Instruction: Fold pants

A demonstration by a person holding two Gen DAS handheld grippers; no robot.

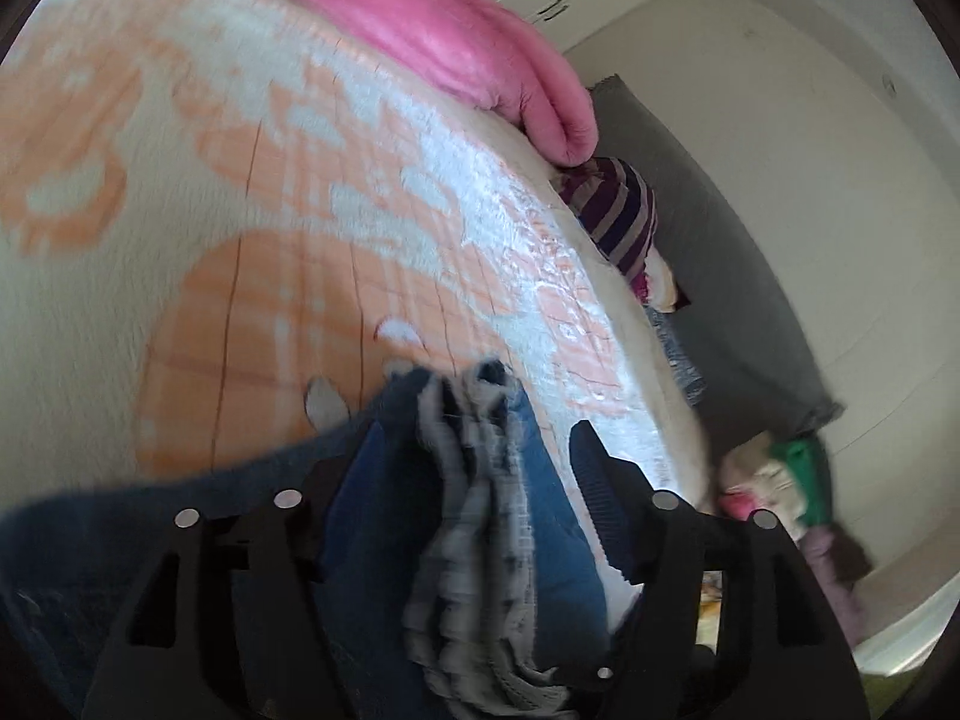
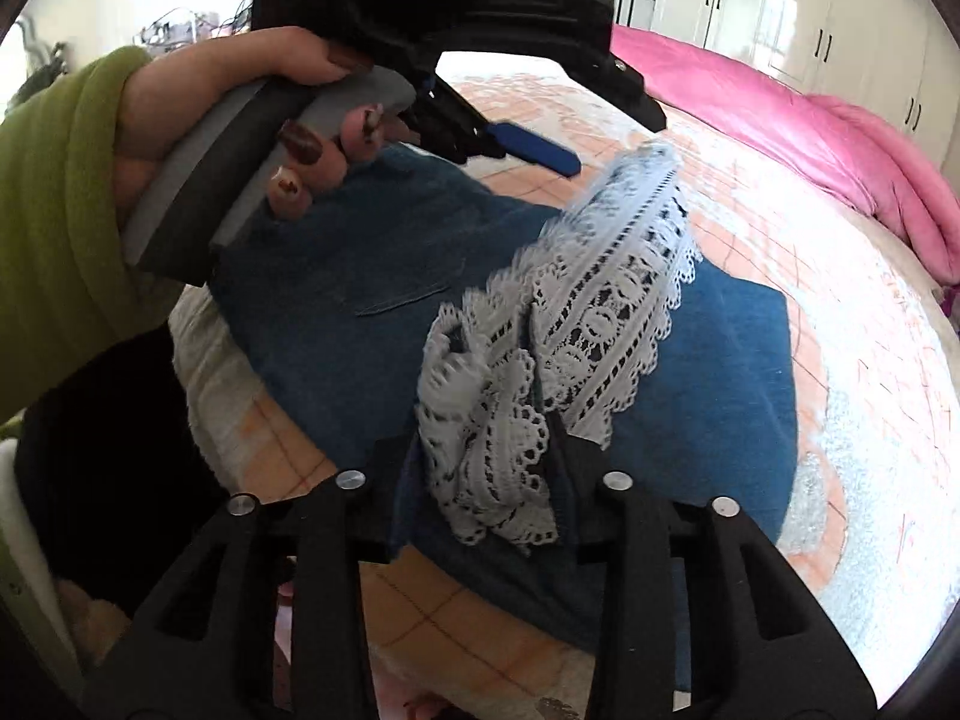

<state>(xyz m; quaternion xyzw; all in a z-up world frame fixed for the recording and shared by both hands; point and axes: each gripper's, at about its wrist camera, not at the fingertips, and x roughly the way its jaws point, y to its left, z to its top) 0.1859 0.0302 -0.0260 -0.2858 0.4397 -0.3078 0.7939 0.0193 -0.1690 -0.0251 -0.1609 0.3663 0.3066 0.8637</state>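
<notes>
Blue denim pants [image 2: 720,372] with a white lace hem [image 2: 612,300] lie folded on the bed. My right gripper [image 2: 492,396] is shut on the bunched lace hem, which stands up off the denim and hides most of both fingers. In the left wrist view the pants [image 1: 384,516] and the lace [image 1: 474,510] run between the wide-apart fingers of my left gripper [image 1: 474,438]. It is open, and its right pad [image 1: 591,468] stands clear of the cloth. A hand [image 2: 180,120] in a green sleeve holds the left gripper over the pants' far side.
The bed is covered by an orange and white blanket [image 1: 240,210]. A pink duvet [image 2: 840,138] is heaped along its far side. A striped garment [image 1: 624,216] hangs off the bed's edge. Clothes [image 1: 780,480] are piled on the floor. White wardrobes [image 2: 810,18] stand behind.
</notes>
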